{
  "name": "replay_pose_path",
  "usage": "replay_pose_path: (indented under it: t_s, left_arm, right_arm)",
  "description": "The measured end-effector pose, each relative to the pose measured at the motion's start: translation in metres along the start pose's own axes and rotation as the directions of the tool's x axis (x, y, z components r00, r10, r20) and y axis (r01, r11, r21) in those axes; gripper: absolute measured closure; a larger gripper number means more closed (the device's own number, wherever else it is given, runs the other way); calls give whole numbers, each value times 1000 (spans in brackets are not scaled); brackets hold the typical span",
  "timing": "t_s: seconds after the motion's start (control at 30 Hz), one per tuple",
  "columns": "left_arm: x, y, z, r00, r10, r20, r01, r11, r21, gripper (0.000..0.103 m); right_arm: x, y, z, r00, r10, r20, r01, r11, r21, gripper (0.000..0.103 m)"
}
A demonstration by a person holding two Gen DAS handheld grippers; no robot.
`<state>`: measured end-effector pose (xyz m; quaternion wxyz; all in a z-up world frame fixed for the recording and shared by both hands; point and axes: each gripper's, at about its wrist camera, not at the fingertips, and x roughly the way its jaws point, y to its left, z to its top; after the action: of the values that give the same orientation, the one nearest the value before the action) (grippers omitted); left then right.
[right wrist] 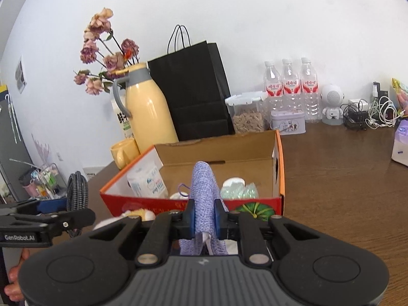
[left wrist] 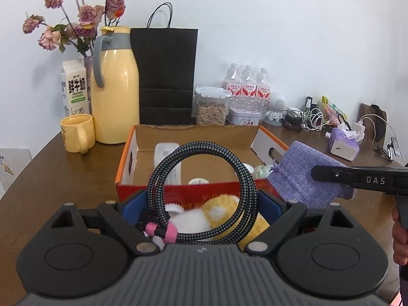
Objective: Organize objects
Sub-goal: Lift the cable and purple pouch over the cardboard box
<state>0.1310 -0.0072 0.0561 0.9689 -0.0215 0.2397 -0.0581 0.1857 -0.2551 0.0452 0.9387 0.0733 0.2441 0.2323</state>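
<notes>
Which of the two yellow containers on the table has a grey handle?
The tall yellow thermos jug has the grey handle; the small yellow mug beside it has a yellow one.

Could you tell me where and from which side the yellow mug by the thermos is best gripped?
Grip the mug by its handle, coming from the front: the handle faces the near table edge, while the thermos and milk carton crowd its back and side. Both claws are full now.
</notes>
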Motion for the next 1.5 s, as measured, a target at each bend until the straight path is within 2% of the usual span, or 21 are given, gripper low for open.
replay_pose_path:
  t_s: [0.13, 0.33, 0.47, 0.63, 0.8, 0.93, 1.0, 1.2, 1.37, 1.5]
  left_arm:
    - [9, -8, 18, 1000, -15, 2, 15, 1000, 13, 11]
    - [37, -19, 62, 999, -39, -6, 39, 999, 7, 11]
    - [69, -27, 88, 998, -35, -44, 34, 999, -18, 11]
    - [120, -36, 105, 994, 10, -113, -15, 999, -41, 12]
    - [165, -35, 101, 979, 65, -193, -79, 995, -64, 12]
    - [191, -33, 89, 960, 104, -261, -123, 991, -54, 12]
    - [194, -36, 86, 957, 144, -250, -155, 988, -25, 12]
    - [198, -39, 85, 954, 161, -253, -167, 986, -3, 11]
    - [196, -40, 83, 953, 177, -246, -177, 984, 22, 10]
    - [188, -36, 82, 958, 186, -218, -187, 982, 16, 5]
  right_arm:
    - [3, -1, 10, 1000, 5, 31, -5, 1000, 11, 90]
    - [24, -6, 37, 995, 0, 95, -4, 999, 44, 90]
    - [51, -15, 53, 993, -3, 118, -7, 997, 82, 90]
    - [96, -28, 57, 993, -38, 110, 23, 991, 131, 91]
    - [134, -38, 44, 994, -87, 67, 76, 986, 146, 92]
    - [147, -43, 36, 992, -122, 10, 120, 983, 137, 92]
    - [148, -44, 34, 990, -138, -4, 137, 982, 133, 92]
    - [151, -41, 29, 989, -147, -35, 149, 984, 98, 90]
    - [149, -38, 28, 986, -161, -42, 164, 984, 75, 83]
    - [147, -36, 29, 986, -158, -44, 161, 985, 57, 69]
